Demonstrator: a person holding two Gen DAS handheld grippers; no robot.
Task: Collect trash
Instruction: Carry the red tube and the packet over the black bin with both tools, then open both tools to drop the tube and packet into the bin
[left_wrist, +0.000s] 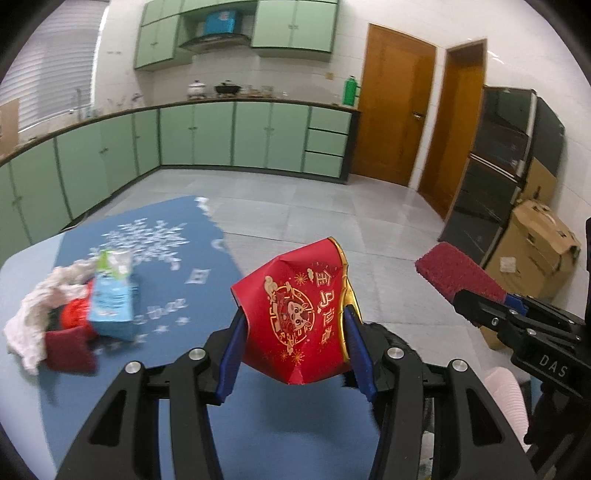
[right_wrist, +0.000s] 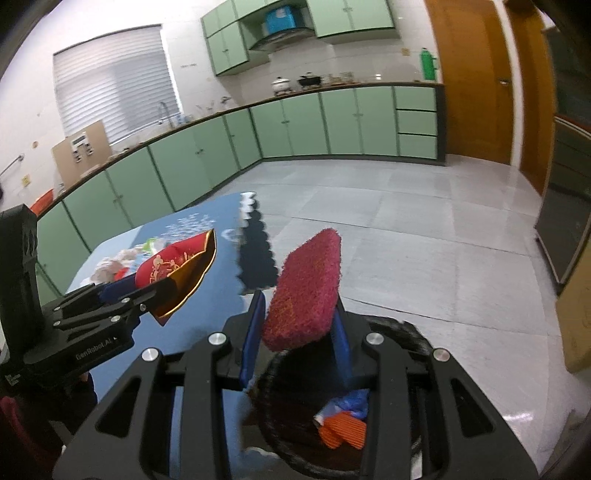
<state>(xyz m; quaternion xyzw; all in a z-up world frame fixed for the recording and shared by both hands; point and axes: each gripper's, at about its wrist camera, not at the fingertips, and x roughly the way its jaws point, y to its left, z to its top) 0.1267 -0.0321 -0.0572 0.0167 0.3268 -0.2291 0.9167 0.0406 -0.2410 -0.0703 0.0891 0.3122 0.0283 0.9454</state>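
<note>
red envelope (left_wrist: 299, 314) clamped between left gripper (left_wrist: 295, 347) jaws.

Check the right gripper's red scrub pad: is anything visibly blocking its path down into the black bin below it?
Nothing visible does. The red scrub pad sits clamped in the right gripper, right above the black bin, whose opening shows only orange and blue trash already inside.

Dim indoor light, floor (left_wrist: 369, 221) glare, fisheye edge warp, slight motion blur.
</note>
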